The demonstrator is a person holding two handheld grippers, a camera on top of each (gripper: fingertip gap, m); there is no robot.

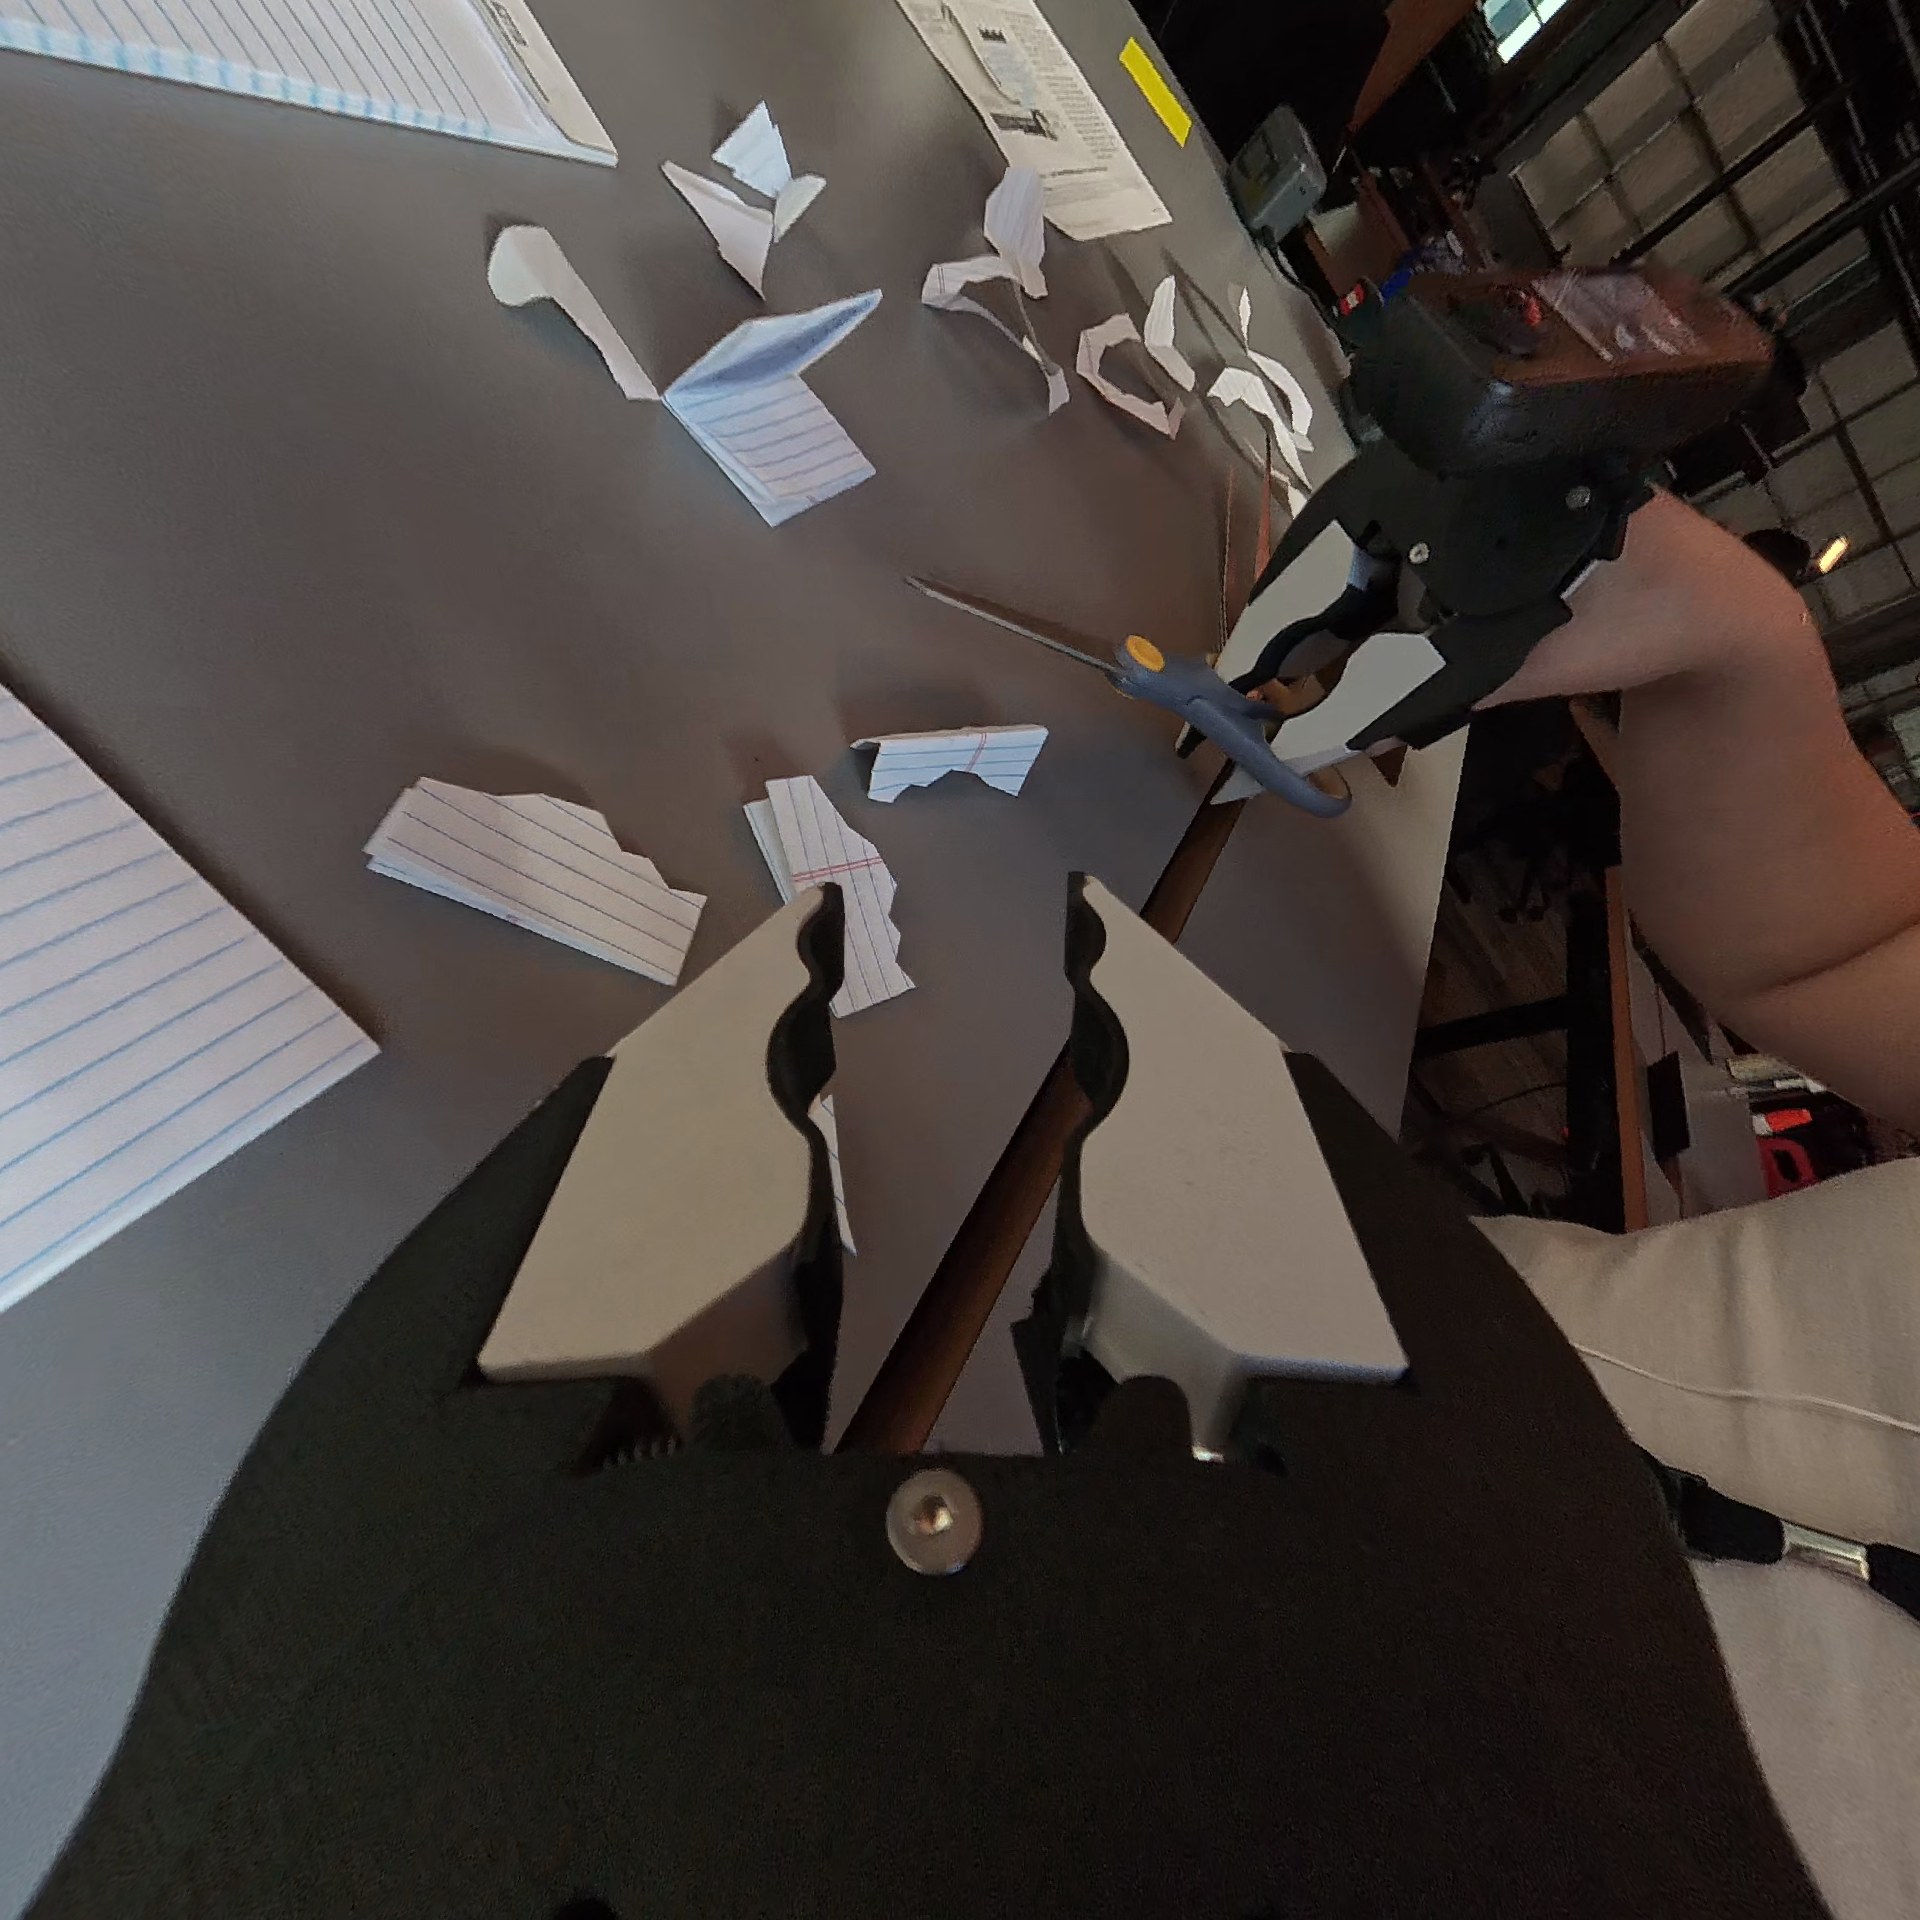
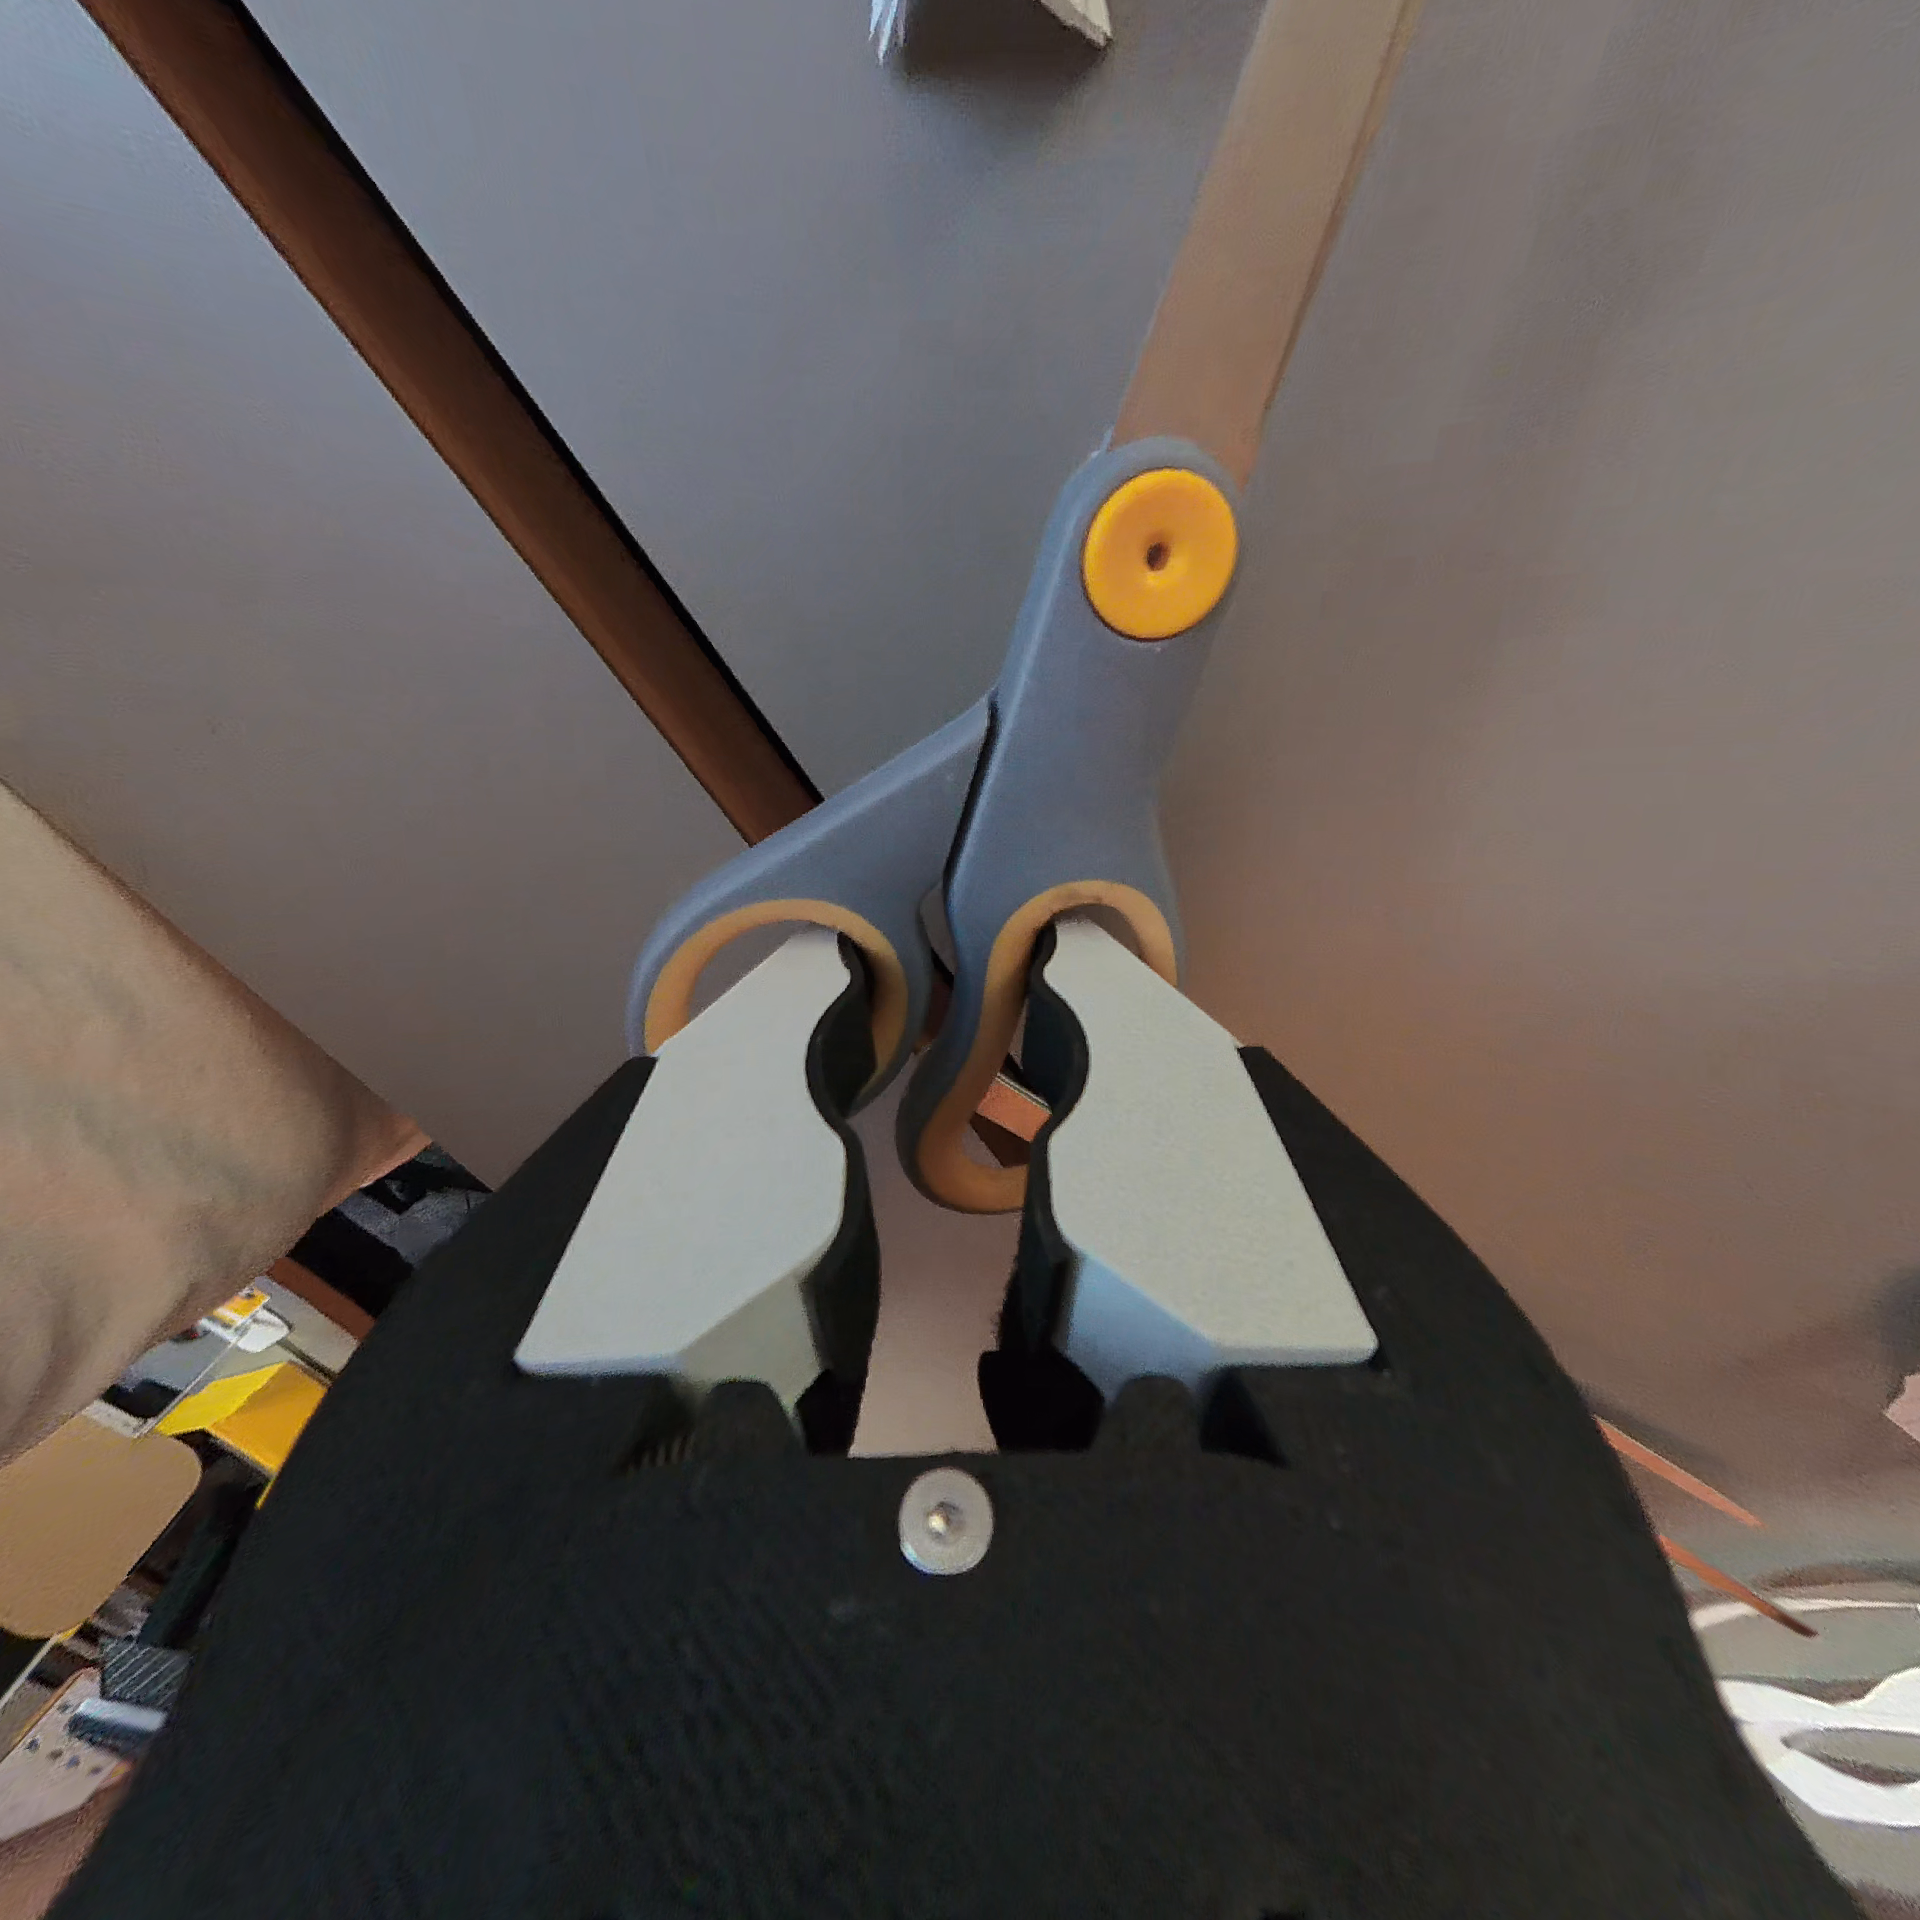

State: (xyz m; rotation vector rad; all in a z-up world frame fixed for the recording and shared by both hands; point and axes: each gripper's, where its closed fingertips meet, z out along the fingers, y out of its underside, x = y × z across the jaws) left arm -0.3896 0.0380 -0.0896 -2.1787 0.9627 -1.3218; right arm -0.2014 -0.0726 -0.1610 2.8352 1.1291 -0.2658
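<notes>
While the right claw (image 2: 940,961) is gripping the scissors (image 2: 1049,790) by threading its fingers through both loops, the left claw (image 1: 951,904) is hovering released over paper scraps (image 1: 535,878) on the table (image 1: 312,582); steady, even finger pressure is advisable.

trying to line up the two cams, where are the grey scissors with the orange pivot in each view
Left wrist view: the grey-handled scissors with the orange pivot sit right of centre, handles in the far right gripper, blades pointing left.
Right wrist view: the scissors fill the centre, one finger through each handle loop.
Shared landmark: the brown strip along the grey table's edge.
</notes>
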